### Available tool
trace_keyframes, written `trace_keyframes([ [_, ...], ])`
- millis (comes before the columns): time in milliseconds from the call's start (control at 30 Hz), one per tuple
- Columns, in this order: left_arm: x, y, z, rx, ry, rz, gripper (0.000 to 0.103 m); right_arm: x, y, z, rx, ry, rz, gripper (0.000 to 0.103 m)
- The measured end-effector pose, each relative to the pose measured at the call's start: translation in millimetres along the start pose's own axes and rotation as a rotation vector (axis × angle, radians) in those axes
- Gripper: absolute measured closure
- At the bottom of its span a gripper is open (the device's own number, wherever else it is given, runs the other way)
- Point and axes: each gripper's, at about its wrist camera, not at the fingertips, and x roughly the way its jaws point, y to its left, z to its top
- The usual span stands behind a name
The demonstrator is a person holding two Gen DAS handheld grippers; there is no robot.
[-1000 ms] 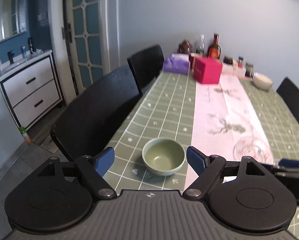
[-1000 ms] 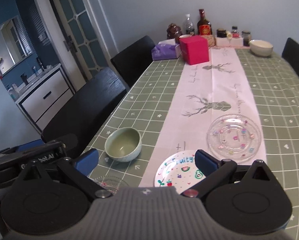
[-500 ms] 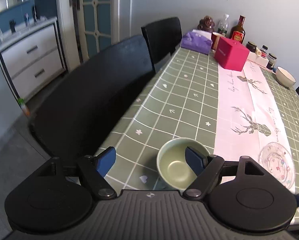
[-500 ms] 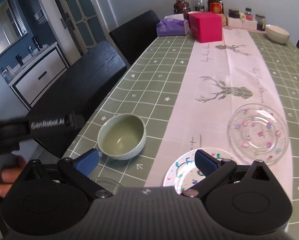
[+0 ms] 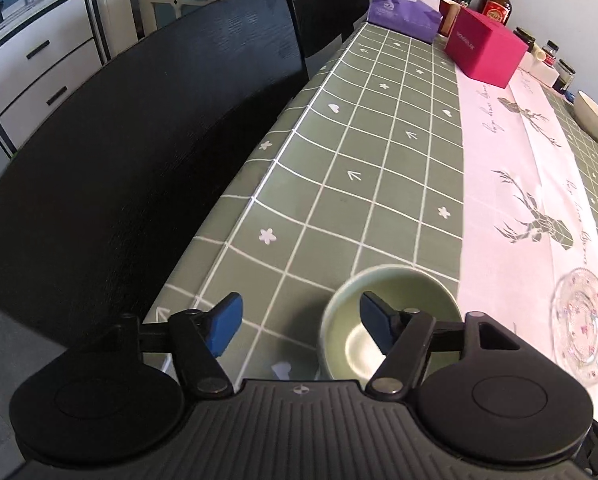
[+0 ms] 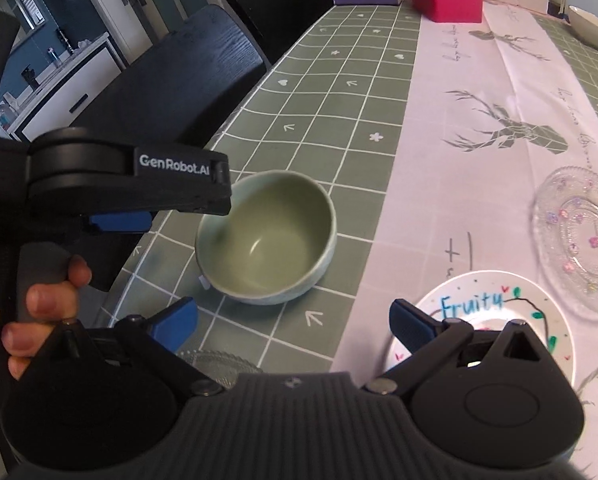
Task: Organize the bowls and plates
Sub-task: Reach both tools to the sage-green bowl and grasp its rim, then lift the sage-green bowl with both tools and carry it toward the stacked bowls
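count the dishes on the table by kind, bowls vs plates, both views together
Bowls: 2, a sage green ceramic bowl near the table edge and a cream round bowl at the far end.
Plates: 2, a clear glass plate with small coloured flowers and a white round plate lettered "Fruity".
Unclear: 1 ribbed clear glass dish, mostly hidden.
Total: 5

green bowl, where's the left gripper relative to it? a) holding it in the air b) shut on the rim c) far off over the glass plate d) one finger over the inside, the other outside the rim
d: the open left gripper has its right finger over the green bowl's hollow, and the other is outside the rim; the bowl sits on the table.
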Motion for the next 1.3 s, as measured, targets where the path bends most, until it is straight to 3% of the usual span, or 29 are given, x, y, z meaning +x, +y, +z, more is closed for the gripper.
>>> trace_keyframes([
  [100,7.2,2.5,4.9,0.002,0.025,-0.02,0.038,9.7,-2.5,5.9,0.028,0.038,0.002,0.004],
  [167,13.0,1.9,10.0,0.006,0.053,-0.048,0.043,11.5,-4.4,8.7,0.043,0.034,0.004,0.015],
  [233,17.3,-0.4,13.3,0.019,0.085,-0.05,0.046,12.2,-8.2,11.9,0.067,0.025,-0.007,0.018],
  [367,25.5,-5.8,15.4,0.024,0.126,-0.07,0.059,17.2,-16.2,15.6,0.116,0.009,0.011,0.033],
  [467,31.1,-8.2,15.2,0.007,0.175,-0.068,0.073,25.3,-20.7,18.3,0.158,0.021,0.018,0.056],
  [533,32.5,-10.0,14.0,0.016,0.188,-0.066,0.084,28.5,-23.8,19.9,0.193,0.014,0.034,0.059],
  [600,31.1,-11.6,12.8,0.031,0.185,-0.07,0.088,30.6,-23.8,20.6,0.204,0.007,0.034,0.07],
  [767,29.9,-10.4,12.1,0.012,0.182,-0.066,0.089,38.9,-23.3,20.9,0.205,0.021,0.027,0.081],
  [1033,33.3,-20.9,7.4,0.06,0.172,-0.011,0.087,49.6,-30.6,19.9,0.261,0.019,0.041,0.084],
  [1300,44.2,-11.5,4.1,0.026,0.199,-0.055,0.072,51.9,-20.3,23.3,0.197,0.025,-0.014,0.087],
])
